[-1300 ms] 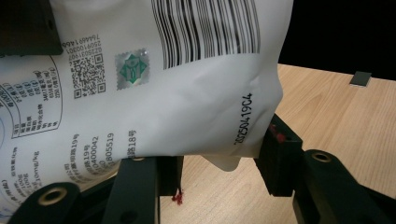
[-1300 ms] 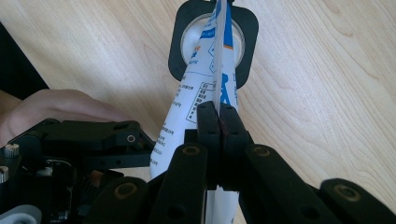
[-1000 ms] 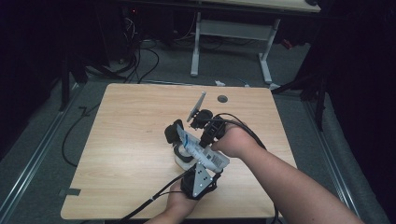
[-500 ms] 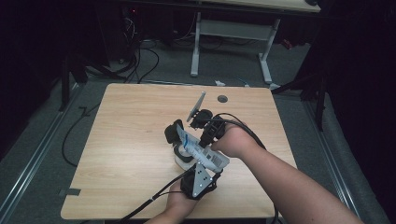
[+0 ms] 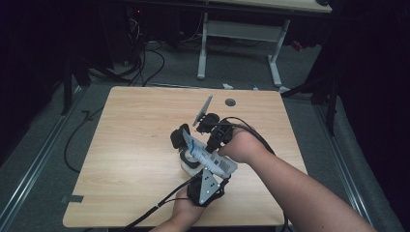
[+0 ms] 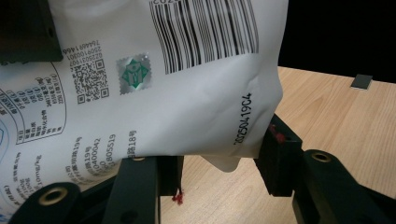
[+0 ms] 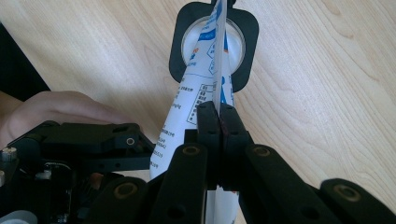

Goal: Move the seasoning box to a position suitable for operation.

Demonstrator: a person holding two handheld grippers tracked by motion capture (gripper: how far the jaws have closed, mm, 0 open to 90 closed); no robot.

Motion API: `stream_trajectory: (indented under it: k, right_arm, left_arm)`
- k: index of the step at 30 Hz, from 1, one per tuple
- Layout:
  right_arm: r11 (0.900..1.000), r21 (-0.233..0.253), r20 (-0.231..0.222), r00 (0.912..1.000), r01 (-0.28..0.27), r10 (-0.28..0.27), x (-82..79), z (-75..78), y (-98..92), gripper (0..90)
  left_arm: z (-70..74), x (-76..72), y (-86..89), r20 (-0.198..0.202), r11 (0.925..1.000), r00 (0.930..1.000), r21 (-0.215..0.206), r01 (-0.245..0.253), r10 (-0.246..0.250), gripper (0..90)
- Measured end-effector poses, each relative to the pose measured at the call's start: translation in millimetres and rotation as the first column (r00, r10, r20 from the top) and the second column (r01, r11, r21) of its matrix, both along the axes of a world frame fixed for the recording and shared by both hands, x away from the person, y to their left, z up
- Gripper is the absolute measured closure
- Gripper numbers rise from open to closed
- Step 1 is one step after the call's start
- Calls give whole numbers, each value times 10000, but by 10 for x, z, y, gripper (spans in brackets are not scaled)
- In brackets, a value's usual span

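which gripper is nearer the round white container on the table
Left. The left gripper has its jaws around the round white container; the right gripper is shut on the white pouch above it.

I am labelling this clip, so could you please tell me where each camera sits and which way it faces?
High view: above the person's side, facing forward and down on the table; both forearms, left claw, right claw.
Left gripper view: on the left claw, looking along its parted jaws at the pouch.
Right gripper view: on the right claw, pinching the pouch edge; a hand beside.
All share the pouch and table.
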State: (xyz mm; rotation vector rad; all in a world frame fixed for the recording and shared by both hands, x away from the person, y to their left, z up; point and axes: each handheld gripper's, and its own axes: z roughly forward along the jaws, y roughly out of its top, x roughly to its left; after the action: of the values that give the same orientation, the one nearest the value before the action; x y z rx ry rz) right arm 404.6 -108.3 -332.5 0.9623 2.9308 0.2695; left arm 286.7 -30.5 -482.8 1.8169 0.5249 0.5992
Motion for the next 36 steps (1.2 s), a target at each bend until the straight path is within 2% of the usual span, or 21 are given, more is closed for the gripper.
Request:
stream_trajectory:
  k: [36]
  right_arm:
    - [10000, 24, 47, 10000, 20, -20, 1, 13, -2, 895]
  left_arm:
    - [19, -3, -2, 88, 10000, 10000, -50, -12, 12, 573]
